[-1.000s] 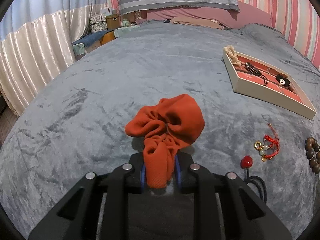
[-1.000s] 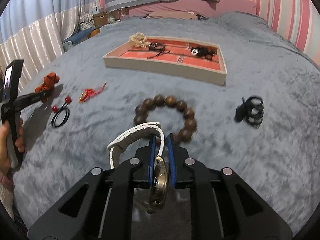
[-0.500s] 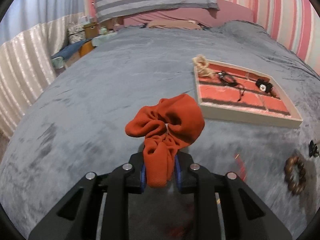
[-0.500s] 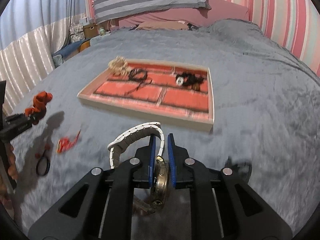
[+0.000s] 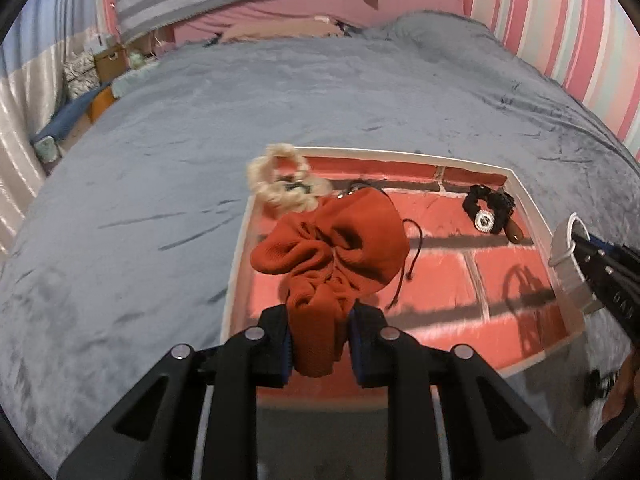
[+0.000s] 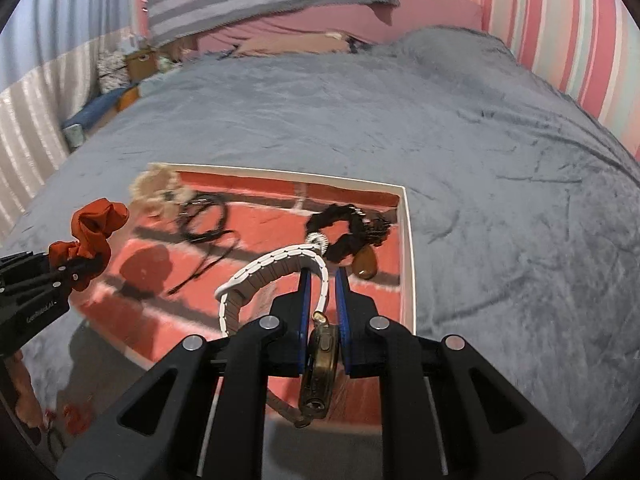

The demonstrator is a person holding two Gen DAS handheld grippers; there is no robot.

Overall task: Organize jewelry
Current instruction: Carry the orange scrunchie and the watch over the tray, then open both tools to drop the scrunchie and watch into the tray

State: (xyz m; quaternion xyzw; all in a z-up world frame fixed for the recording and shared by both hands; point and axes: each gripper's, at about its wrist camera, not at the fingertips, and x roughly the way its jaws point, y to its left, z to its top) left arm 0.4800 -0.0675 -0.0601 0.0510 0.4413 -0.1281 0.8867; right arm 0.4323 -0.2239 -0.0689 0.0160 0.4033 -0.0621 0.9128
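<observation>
L gripper (image 5: 319, 344) clamped on orange scrunchie (image 5: 332, 248), its bunched length running fwd along the fingers, over tray (image 5: 236, 264) near-left corner. R gripper (image 6: 323, 320) closed on watch (image 6: 276, 276); face edge-on betw pads, white strap arching up-left, above tray's near-right part. Cream scrunchie (image 5: 280, 184), black scrunchie (image 5: 488, 204) lie farther in.
</observation>
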